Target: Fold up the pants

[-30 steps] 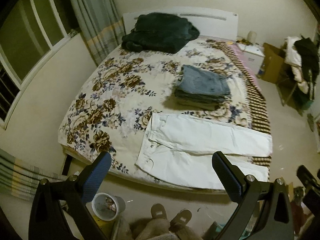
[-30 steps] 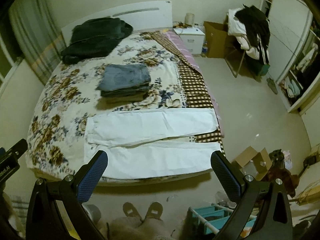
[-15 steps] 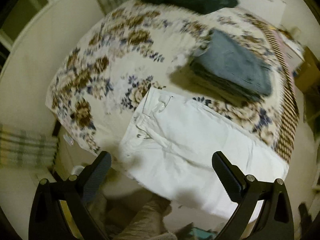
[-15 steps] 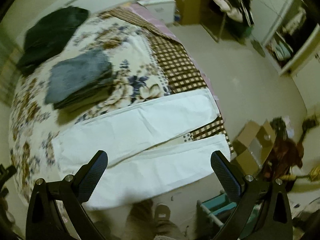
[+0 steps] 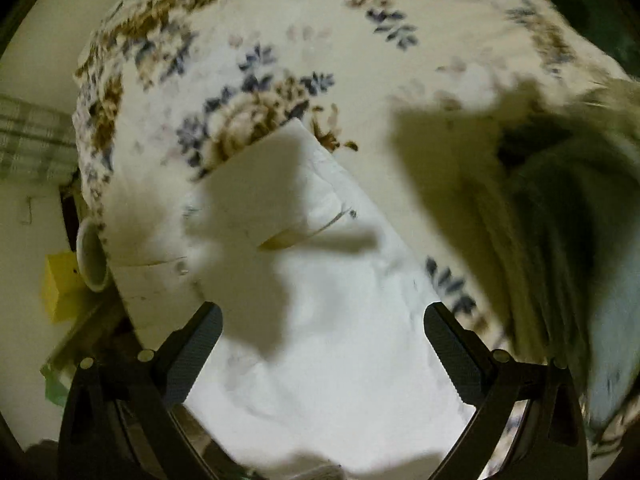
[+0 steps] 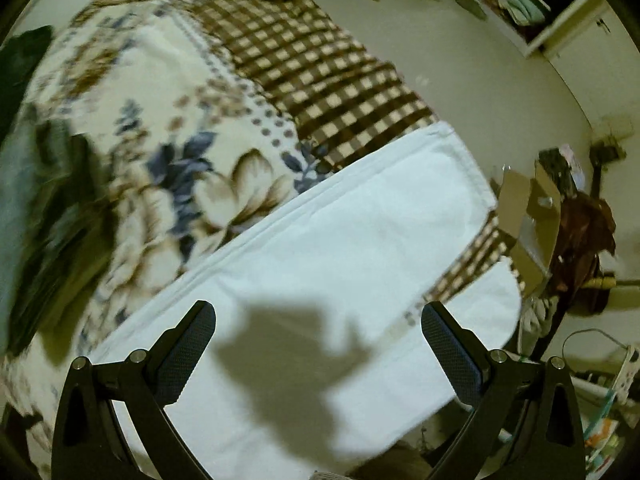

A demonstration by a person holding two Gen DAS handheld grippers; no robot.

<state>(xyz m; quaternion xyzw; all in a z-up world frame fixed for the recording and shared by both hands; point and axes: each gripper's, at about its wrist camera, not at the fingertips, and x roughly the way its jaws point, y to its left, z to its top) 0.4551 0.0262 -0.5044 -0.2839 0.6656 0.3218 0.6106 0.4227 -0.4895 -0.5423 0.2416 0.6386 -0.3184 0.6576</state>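
Observation:
White pants lie flat across the near edge of a floral bedspread. The left wrist view shows their waist end [image 5: 320,300], with the waistband corner pointing up the bed. My left gripper [image 5: 322,328] hangs open and empty just above it. The right wrist view shows the two legs [image 6: 340,248], their cuffs reaching the bed's right edge. My right gripper [image 6: 318,332] is open and empty just above the legs. Both grippers cast shadows on the cloth.
A stack of folded pants [image 5: 560,240] lies to the right of the waist and also shows in the right wrist view [image 6: 36,200]. A checked blanket [image 6: 320,72] runs along the bed's right side. Cardboard boxes [image 6: 532,216] and clutter sit on the floor. A cup [image 5: 92,256] stands by the bed's left corner.
Both grippers have dropped from well above the foot of the bed to close over the white pants, the left over the waist, the right over the legs. Both stayed open.

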